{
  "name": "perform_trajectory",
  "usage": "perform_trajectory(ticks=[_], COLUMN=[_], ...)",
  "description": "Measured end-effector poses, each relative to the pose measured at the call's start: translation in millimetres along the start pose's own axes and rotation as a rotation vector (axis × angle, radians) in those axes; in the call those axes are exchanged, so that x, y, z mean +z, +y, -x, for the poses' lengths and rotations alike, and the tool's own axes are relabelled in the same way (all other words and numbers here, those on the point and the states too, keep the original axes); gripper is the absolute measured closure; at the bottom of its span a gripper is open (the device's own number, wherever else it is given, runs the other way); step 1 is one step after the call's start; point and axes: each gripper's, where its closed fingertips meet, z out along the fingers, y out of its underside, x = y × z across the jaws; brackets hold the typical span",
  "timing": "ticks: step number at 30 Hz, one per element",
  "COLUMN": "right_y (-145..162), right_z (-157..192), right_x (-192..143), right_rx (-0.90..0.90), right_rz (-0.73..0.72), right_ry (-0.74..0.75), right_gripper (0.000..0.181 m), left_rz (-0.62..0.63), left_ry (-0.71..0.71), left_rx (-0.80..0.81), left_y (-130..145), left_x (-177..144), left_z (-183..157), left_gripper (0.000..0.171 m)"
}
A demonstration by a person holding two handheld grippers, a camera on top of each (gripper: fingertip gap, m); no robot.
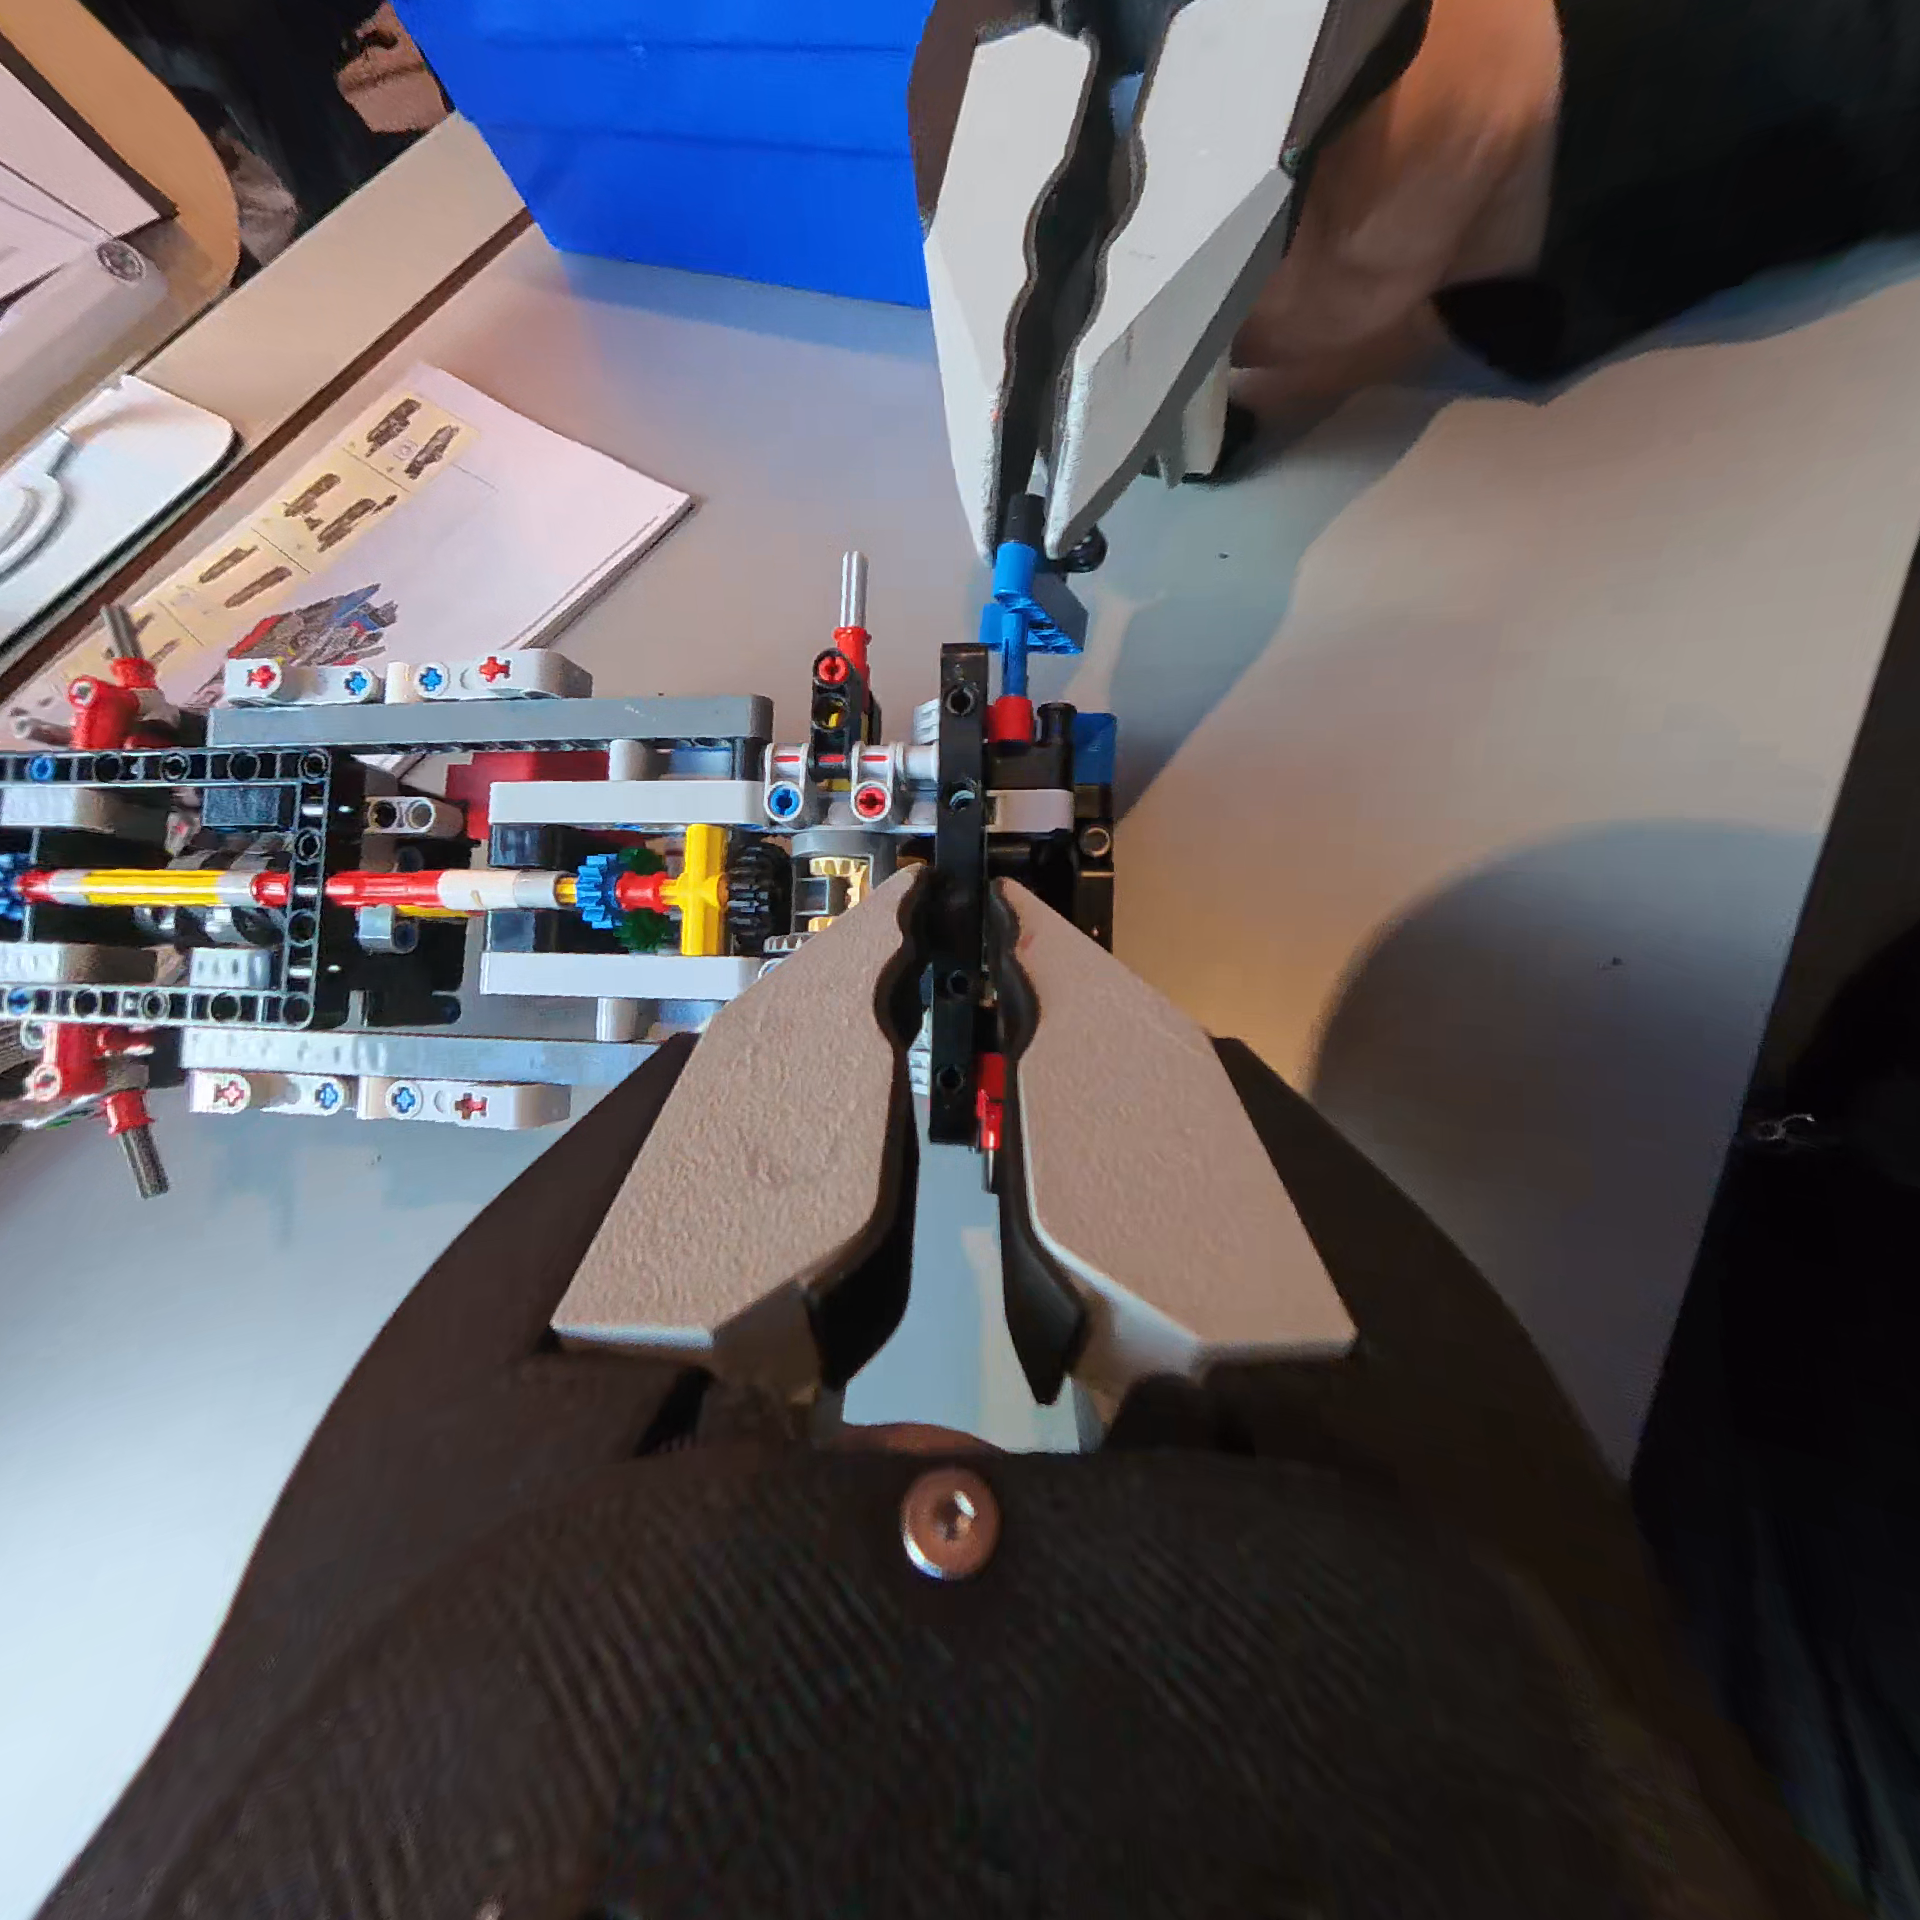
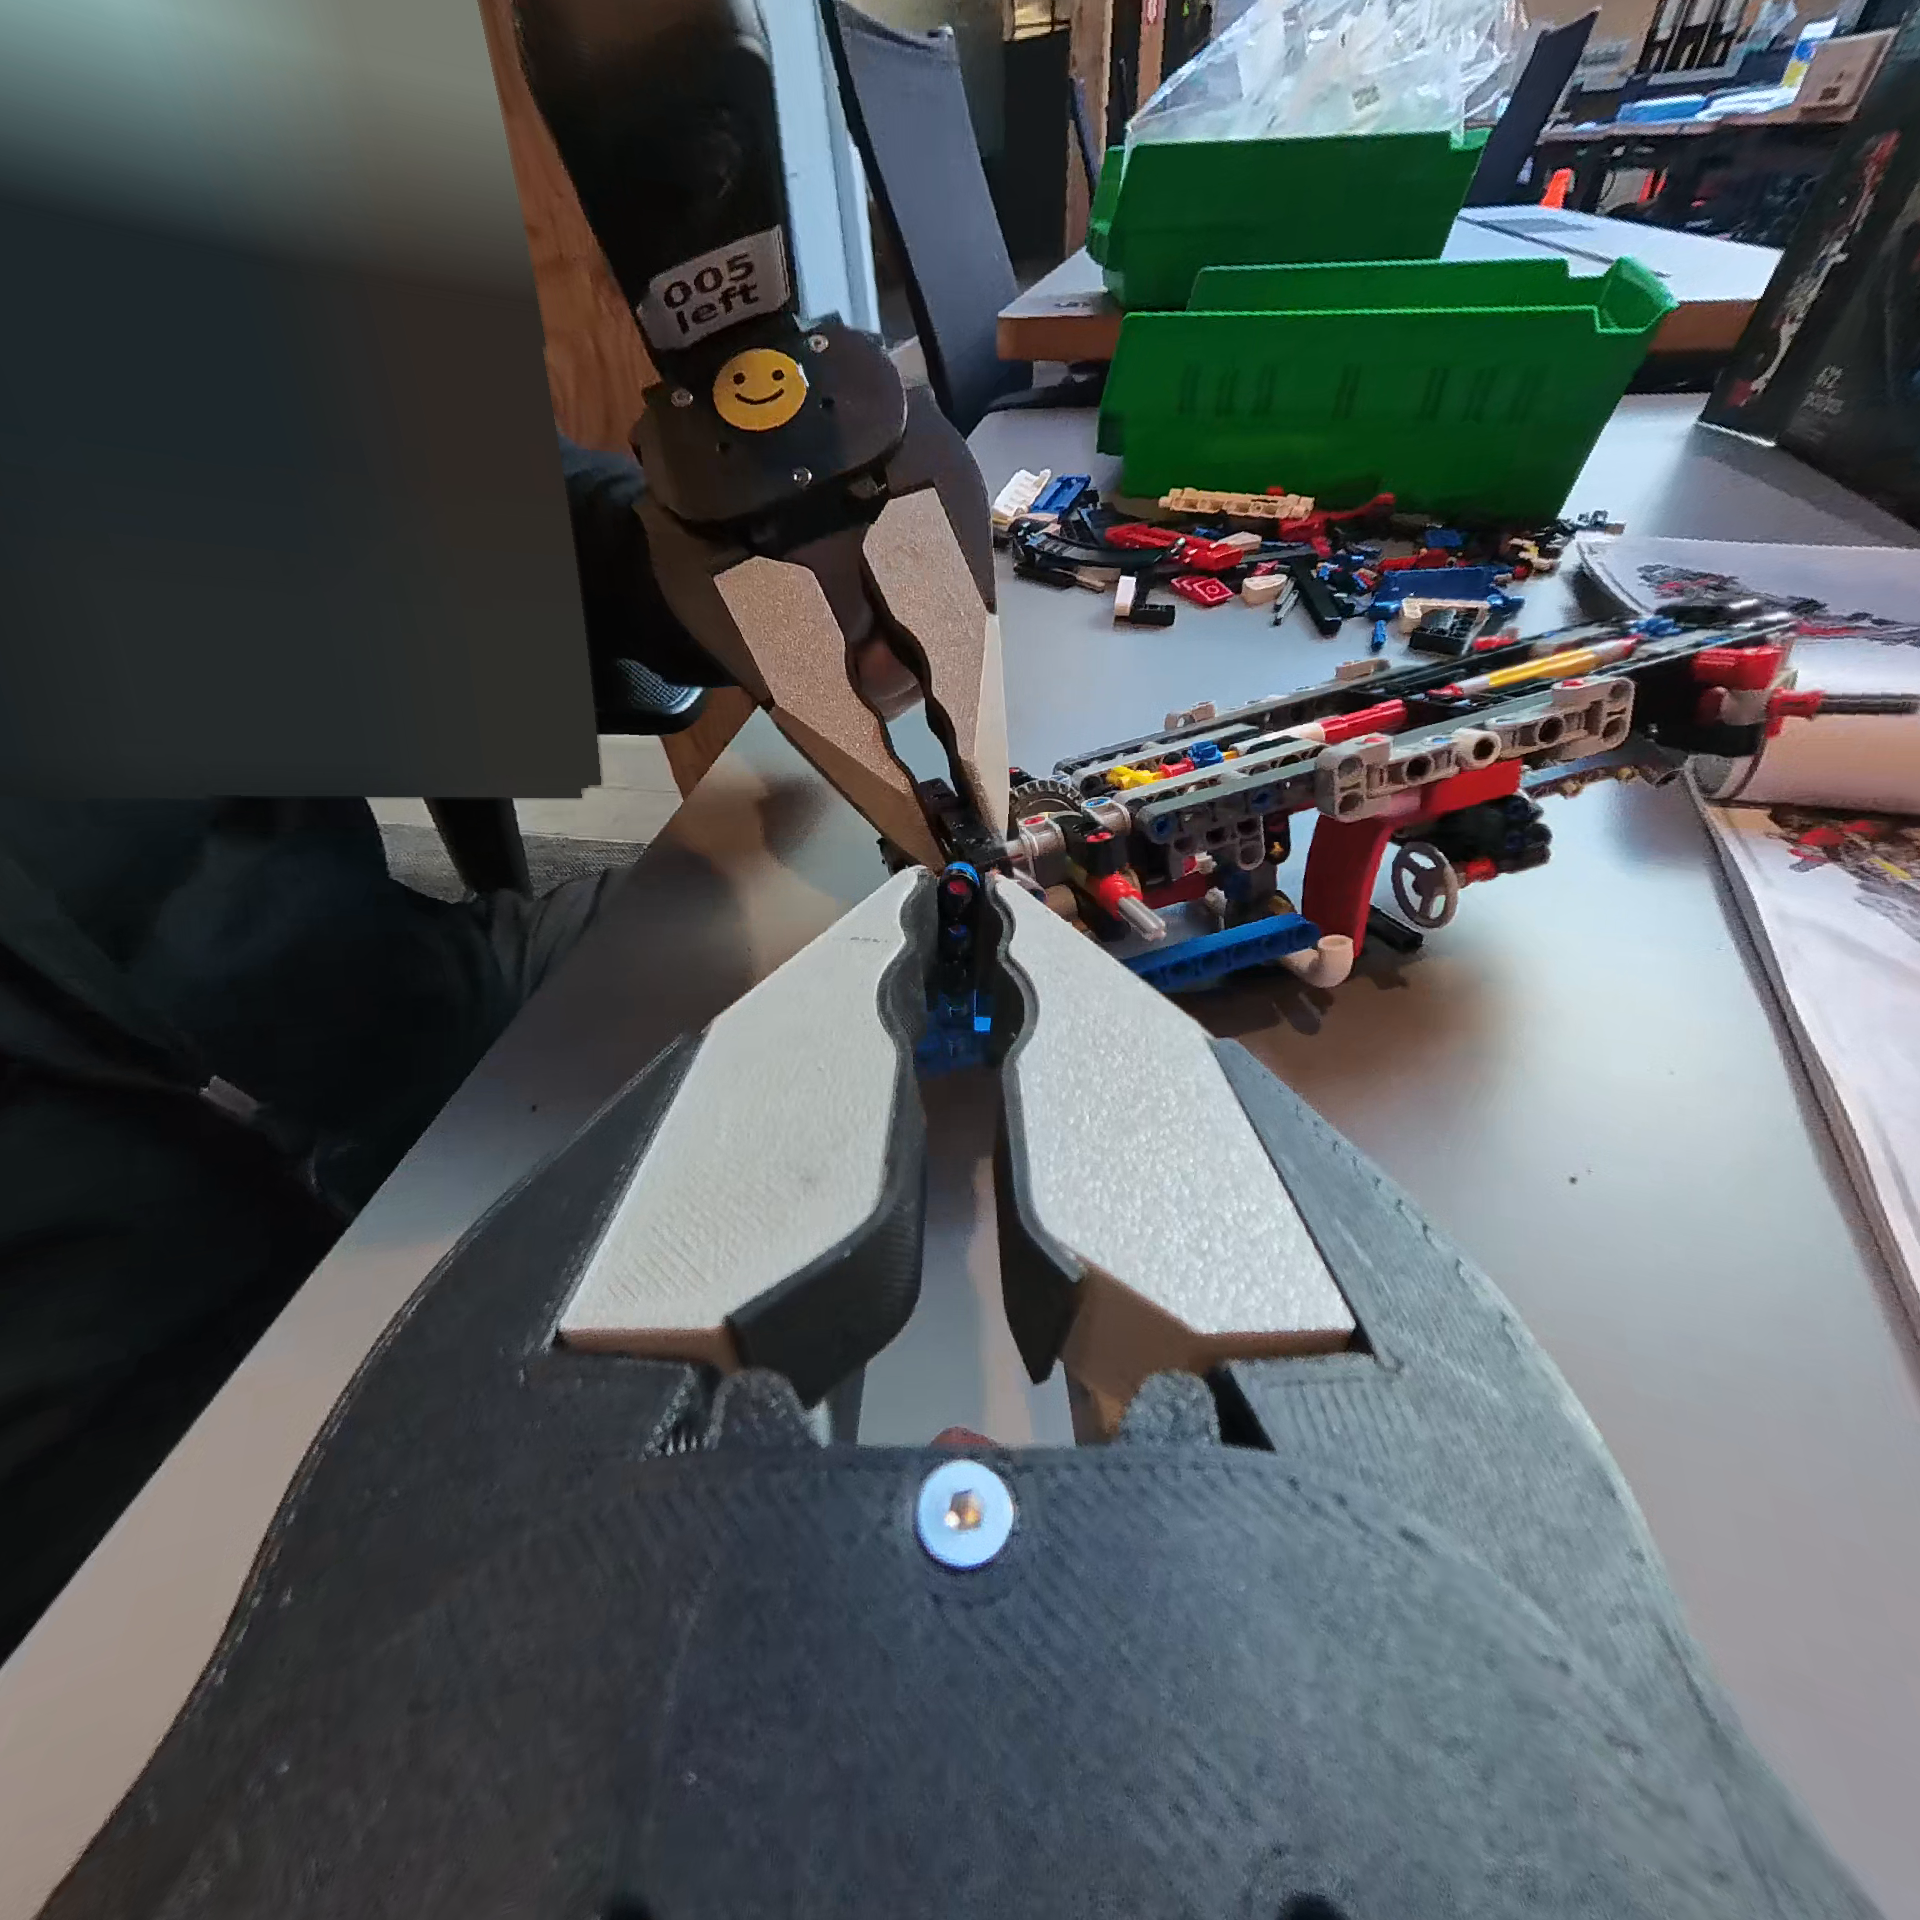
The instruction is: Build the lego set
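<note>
1. Lego chassis (image 1: 436, 862) lies flat on the table (image 1: 1351, 727); left gripper (image 1: 956, 914) clamps its black end beam (image 1: 961, 790), steadying it.
2. Right gripper (image 1: 1023, 540), at twelve o'clock, grips a blue connector piece (image 1: 1029, 613), seemingly aligning it for insertion.

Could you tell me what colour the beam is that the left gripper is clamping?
Black beam; clearest in the left wrist view.

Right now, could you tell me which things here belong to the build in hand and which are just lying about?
In hand:
- left gripper, shut on the black beam at the chassis end
- right gripper, shut on the small blue piece

Lying about:
- loose bricks
- green bins
- blue bin
- instruction booklet
</note>
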Motion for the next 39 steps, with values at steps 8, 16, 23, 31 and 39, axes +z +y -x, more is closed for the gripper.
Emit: perform_trajectory(ticks=[8,16,23,31,39], right_y=[8,3,-2,0,3], right_z=[-5,-5,-3,-4,-6], right_x=[2,12,19,25,25], right_rx=[0.053,0.019,-0.063,-0.134,-0.069], right_rz=[0.070,0.055,0.023,0.039,0.101], right_ry=[-0.100,-0.175,-0.181,-0.098,-0.124], right_gripper=[0.177,0.177,0.177,0.177,0.177], left_rz=[-0.068,-0.117,-0.145,-0.155,-0.141], left_ry=[0.049,0.092,0.140,0.162,0.153], left_rx=[-0.067,-0.103,-0.122,-0.139,-0.136], left_y=[2,5,8,10,10], left_x=[-4,-10,-17,-21,-19], left_z=[1,4,7,11,12], left_gripper=[0.167,0.168,0.167,0.167,0.167])
